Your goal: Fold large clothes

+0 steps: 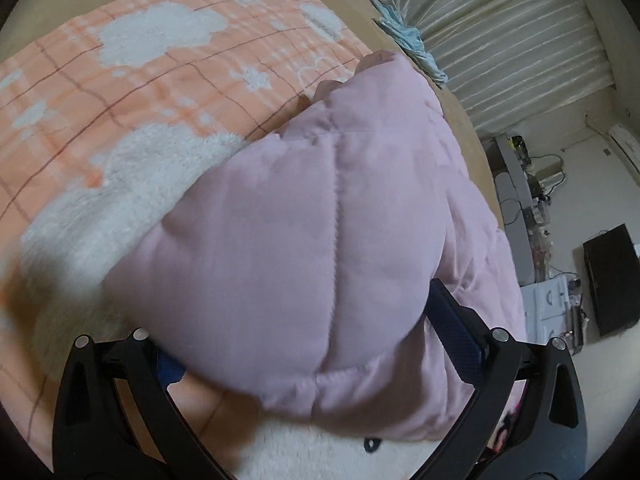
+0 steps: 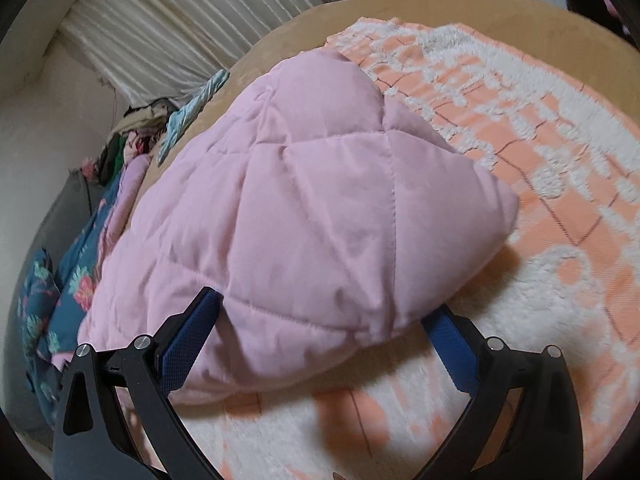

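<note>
A puffy pink quilted jacket (image 1: 320, 208) lies bunched on an orange and white blanket (image 1: 132, 92) on the bed. My left gripper (image 1: 316, 328) is wide open, its blue-padded fingers (image 1: 456, 332) on either side of the jacket's near edge; the left finger is mostly hidden under the fabric. In the right wrist view the jacket (image 2: 304, 208) fills the middle. My right gripper (image 2: 320, 344) is also wide open, its blue-padded fingers (image 2: 188, 344) straddling the jacket's near edge above the blanket (image 2: 540, 208). Neither gripper clamps the fabric.
The tan mattress (image 1: 460, 120) edge runs beside cream curtains (image 1: 500, 40). A teal cloth (image 1: 416, 44) lies at the bed's edge. A black box (image 1: 612, 280) and cluttered shelves stand on the floor at right. Floral teal bedding (image 2: 68, 280) is piled at left in the right wrist view.
</note>
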The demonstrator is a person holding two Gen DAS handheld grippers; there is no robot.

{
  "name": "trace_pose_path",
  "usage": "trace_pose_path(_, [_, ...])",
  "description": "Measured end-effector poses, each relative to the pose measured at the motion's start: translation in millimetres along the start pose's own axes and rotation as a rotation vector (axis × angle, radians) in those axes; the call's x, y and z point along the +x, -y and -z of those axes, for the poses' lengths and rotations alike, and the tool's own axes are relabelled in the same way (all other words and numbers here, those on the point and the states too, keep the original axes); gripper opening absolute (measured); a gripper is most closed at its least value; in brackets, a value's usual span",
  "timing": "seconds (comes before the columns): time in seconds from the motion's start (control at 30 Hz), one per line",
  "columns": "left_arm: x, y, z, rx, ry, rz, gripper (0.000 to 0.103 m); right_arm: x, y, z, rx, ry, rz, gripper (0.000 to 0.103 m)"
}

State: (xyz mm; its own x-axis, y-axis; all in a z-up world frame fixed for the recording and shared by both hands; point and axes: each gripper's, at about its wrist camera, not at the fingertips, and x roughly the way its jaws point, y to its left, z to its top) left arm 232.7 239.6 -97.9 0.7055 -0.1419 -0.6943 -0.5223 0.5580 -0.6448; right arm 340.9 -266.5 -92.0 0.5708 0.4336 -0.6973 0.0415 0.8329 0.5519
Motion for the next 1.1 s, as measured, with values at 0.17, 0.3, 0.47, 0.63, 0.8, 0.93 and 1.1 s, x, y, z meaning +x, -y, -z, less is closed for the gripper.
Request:
trace_pose_path(0.17, [6.0, 2.5, -3.3, 0.018, 0.012, -0.002, 0.095, 17.2, 6.4, -7.6, 0.048, -0.006, -0.045, 0.099])
trace_pose_path(0.3, [7.6, 4.1, -3.4, 0.040, 0.021, -0.005, 0.095, 29.1, 8.7, -13.4, 0.061, 0.003, -0.080, 0.099])
trace_pose_path(0.47, [11.1, 6.5, -4.4, 0.067, 0.031, -0.011, 0.095, 37.3, 6.1, -18.5, 0.029, 0.033, -0.099, 0.098])
trace_pose_path(0.63, [13.2, 8.3, -6.2, 0.091, 0.042, -0.014, 0.095, 36.8, 1.9, -18.8, -0.007, 0.049, -0.134, 0.079])
trace_pose_path(0.8, [13.5, 12.2, -6.4, 0.106, 0.051, -0.019, 0.094, 33.0, -6.7, -20.0, -0.058, 0.060, -0.136, 0.064])
trace_pose_path(0.93, [9.3, 21.3, -5.8, 0.153, 0.075, -0.035, 0.079, 27.9, -19.2, -20.5, -0.132, 0.074, -0.117, 0.053])
trace_pose_path(1.1, [-3.2, 42.5, -3.9, 0.263, 0.120, -0.060, 0.047, 19.0, -36.3, -18.7, -0.230, 0.101, -0.072, 0.043])
